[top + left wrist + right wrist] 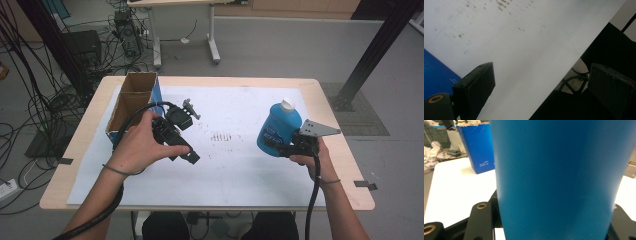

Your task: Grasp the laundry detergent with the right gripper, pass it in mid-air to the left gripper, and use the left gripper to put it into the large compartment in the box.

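Grey floor, tangled cables

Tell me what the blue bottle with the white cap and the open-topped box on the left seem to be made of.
Blue bottle with the white cap: probably plastic, judging by its smooth, evenly coloured, faintly glossy wall with a moulded white cap. Open-topped box: likely cardboard, with a raw brown inside, thin flat walls and a printed blue outside. White sheet on the table: looks like matte paper or thin board, speckled with marks.
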`<control>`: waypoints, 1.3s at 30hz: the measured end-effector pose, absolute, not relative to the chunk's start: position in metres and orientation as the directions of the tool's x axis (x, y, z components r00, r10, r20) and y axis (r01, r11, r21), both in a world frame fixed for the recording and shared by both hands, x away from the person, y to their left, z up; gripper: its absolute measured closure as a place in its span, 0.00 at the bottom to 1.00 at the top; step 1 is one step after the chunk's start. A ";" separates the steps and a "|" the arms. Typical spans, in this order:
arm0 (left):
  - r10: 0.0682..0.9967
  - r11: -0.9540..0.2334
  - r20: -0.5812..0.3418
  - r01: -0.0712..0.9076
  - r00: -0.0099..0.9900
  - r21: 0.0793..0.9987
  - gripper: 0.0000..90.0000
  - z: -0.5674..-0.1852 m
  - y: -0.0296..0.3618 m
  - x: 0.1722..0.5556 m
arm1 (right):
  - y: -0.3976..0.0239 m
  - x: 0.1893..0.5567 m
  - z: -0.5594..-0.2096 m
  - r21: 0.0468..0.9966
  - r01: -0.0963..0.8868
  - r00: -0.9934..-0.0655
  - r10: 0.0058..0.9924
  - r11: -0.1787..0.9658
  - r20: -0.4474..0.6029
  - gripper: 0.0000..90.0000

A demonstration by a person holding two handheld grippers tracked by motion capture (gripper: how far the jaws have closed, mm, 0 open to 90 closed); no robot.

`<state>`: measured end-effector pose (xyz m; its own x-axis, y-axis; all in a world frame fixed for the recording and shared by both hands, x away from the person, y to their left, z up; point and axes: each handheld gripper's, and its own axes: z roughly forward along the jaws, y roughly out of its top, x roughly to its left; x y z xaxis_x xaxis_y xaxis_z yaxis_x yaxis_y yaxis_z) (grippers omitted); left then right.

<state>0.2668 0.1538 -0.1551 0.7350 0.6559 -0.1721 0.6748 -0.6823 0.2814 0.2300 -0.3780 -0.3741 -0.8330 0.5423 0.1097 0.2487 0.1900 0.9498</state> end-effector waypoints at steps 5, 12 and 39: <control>0.642 -0.703 -0.156 0.658 0.751 0.272 0.09 -0.149 0.150 0.269 | -0.377 0.232 -0.373 0.949 0.250 -0.848 0.518 0.195 0.117 0.46; 0.609 -0.738 -0.141 0.623 0.781 0.259 0.09 -0.140 0.144 0.274 | -0.377 0.243 -0.372 0.944 0.257 -0.890 0.431 0.206 0.149 0.46; 0.452 -0.861 -0.097 0.462 0.887 0.213 0.09 -0.111 0.111 0.288 | -0.355 0.267 -0.364 0.935 0.244 -0.953 0.242 0.258 0.182 0.46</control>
<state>0.2885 0.1107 -0.1107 0.8869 0.4515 -0.0973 0.4617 -0.8610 0.2133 0.2675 -0.3553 -0.3637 -0.9531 0.2418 0.1820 0.2441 0.2584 0.9347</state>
